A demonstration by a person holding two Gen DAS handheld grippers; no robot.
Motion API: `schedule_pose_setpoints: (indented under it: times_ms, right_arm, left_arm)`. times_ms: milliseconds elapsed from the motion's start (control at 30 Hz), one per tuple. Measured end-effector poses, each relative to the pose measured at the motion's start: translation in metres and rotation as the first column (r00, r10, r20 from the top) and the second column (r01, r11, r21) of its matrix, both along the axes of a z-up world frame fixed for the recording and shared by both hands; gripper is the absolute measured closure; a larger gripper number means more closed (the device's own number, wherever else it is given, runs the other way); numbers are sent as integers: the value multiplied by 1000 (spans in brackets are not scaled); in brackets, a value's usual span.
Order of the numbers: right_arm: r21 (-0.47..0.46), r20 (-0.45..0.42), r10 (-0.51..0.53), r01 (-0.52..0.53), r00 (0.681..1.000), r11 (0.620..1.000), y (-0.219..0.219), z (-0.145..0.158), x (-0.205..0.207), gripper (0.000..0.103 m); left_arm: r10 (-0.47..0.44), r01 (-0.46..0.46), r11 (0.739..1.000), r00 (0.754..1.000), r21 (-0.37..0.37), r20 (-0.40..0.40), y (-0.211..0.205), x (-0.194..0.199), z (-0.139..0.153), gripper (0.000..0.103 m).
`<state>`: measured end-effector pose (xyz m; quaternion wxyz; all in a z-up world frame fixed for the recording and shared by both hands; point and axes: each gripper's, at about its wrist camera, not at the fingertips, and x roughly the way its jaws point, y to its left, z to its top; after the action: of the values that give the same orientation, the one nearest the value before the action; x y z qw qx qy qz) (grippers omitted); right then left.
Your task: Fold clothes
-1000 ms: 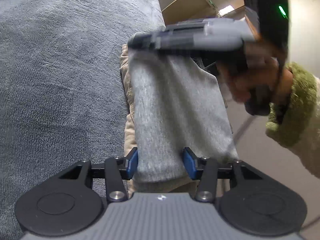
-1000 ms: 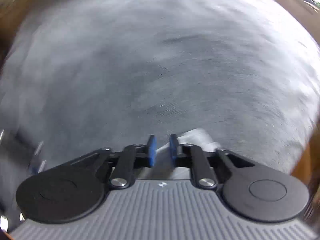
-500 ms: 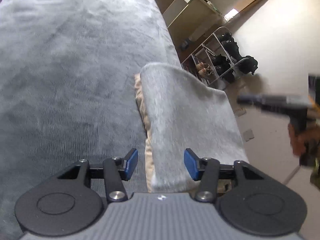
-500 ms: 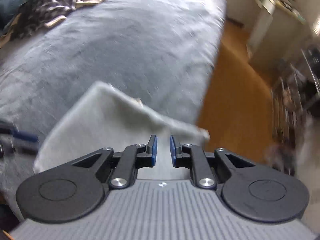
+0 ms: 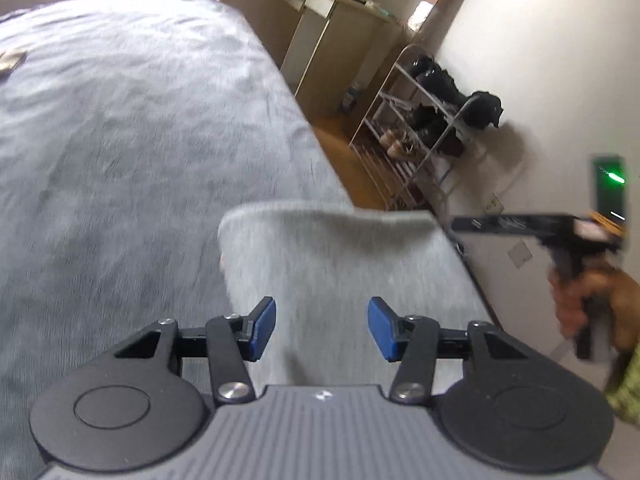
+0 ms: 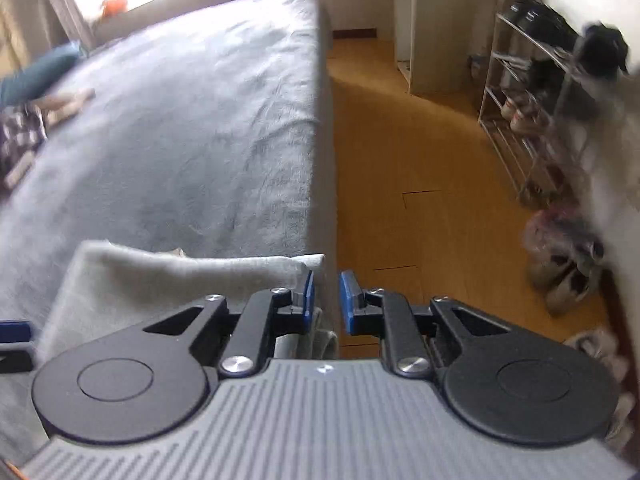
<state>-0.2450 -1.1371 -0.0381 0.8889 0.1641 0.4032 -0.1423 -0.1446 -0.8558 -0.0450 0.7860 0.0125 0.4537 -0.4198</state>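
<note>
A folded grey garment (image 5: 340,256) lies at the near right edge of the bed's grey blanket (image 5: 120,140). My left gripper (image 5: 322,328) hovers over the garment's near end, open; the cloth lies below the blue pads and they do not press on it. In the right wrist view the same garment (image 6: 160,276) lies left of my right gripper (image 6: 327,300). Its pads stand a narrow gap apart with nothing between them, over the bed's edge. From the left wrist view the right gripper (image 5: 460,222) hangs beyond the bed, held by a hand (image 5: 588,300).
Right of the bed is a wooden floor (image 6: 420,160). A wire shoe rack (image 6: 532,112) stands by the wall, with a white cabinet (image 5: 332,40) behind it and loose shoes (image 6: 568,272) on the floor. Other clothes (image 6: 20,132) lie piled at the bed's far left.
The right gripper let go of the grey cloth it had carried over and swung right, off past the bed's edge. The left gripper rose and drew back from the garment, its jaws unchanged.
</note>
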Motion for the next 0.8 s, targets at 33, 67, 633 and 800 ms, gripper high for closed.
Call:
schedule_pose_setpoints:
  times_ms: [33, 67, 633, 800]
  right_arm:
    - [28, 35, 15, -16, 999, 999, 0, 6, -8, 88]
    - [39, 60, 43, -46, 997, 998, 4, 12, -13, 88]
    - [88, 24, 84, -86, 996, 992, 25, 21, -33, 89]
    - [104, -90, 262, -252, 961, 962, 71, 16, -59, 89]
  left_arm:
    - [-12, 12, 1000, 1000, -6, 17, -8, 3, 1, 52]
    - [-24, 24, 1000, 999, -11, 34, -17, 6, 2, 52]
    - [-40, 39, 999, 998, 24, 49, -28, 16, 8, 47]
    - [-162, 157, 983, 986, 99, 35, -5, -43, 7, 46]
